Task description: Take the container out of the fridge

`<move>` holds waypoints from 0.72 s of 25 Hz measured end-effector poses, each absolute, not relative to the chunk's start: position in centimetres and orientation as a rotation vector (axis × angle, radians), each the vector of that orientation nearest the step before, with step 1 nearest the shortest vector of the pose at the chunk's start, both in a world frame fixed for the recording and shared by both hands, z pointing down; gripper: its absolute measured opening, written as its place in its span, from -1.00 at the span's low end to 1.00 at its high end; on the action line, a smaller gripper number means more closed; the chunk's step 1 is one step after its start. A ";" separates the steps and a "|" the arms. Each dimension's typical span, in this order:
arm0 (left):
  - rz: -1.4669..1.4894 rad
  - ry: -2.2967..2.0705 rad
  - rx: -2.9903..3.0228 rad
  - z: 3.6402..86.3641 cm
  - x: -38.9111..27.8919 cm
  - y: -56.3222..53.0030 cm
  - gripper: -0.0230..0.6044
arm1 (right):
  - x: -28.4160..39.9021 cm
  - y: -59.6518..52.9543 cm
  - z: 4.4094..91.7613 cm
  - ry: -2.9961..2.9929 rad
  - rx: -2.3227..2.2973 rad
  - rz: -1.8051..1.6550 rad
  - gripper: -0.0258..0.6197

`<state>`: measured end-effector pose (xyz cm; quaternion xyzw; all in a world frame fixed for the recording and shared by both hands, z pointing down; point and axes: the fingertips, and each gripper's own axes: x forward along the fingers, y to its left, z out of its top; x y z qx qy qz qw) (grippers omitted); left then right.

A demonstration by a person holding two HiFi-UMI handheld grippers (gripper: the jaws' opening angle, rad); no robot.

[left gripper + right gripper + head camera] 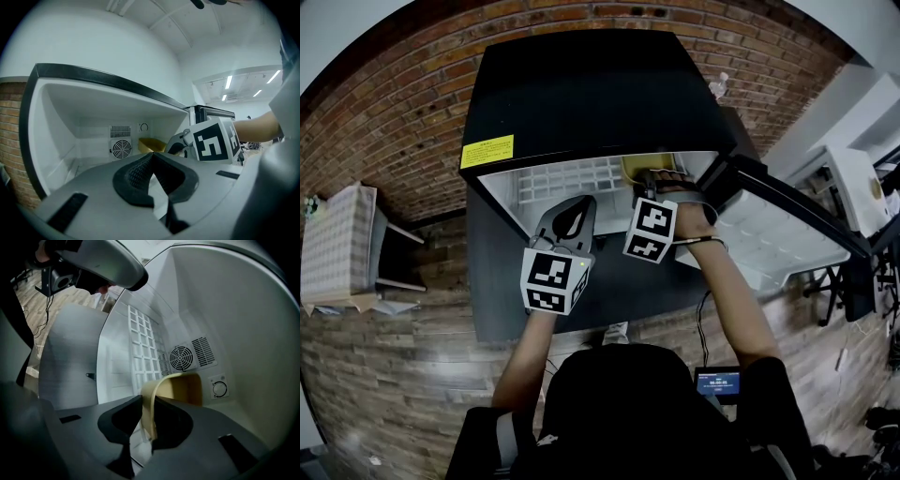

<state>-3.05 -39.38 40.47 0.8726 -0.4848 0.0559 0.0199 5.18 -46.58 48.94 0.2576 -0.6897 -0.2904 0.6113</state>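
Two grippers are up at the fridge (572,84), whose door (787,234) hangs open on its right side. My right arm (736,300) stretches forward and my right hand (692,214) carries the right gripper (147,401) past the fridge's front edge into the right part of its white cavity. My left arm (525,361) is bent more and holds the left gripper (152,155) just outside the fridge's opening, near its middle, pointing inward. The left gripper's jaws are together at the tips with nothing between them.

The container (185,387), a pale yellow tub, sits inside the fridge toward its back right, below the round fan (182,357) and beside the dial (219,389) on the fridge's rear wall. The right gripper's jaws are clamped on the container's near wall, one jaw outside it and one inside. Of its inside I see only bare yellow wall; I cannot tell what lies at its bottom. A white wire rack (572,178) spans the fridge's cavity to the container's left. From the left gripper view the container (152,144) shows deep in the fridge, partly behind the right gripper's marker cube (215,140).
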 end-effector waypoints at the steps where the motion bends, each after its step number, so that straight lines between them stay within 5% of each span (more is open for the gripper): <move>1: 0.173 -1.503 2.709 40.4 -3.0 -39.3 -0.88 | 5.1 -46.5 48.8 -1.595 0.598 -0.676 -0.65; 18: 0.164 -1.478 2.747 39.5 -3.1 -37.1 -0.88 | 3.9 -43.1 48.0 -1.644 0.584 -0.640 -0.78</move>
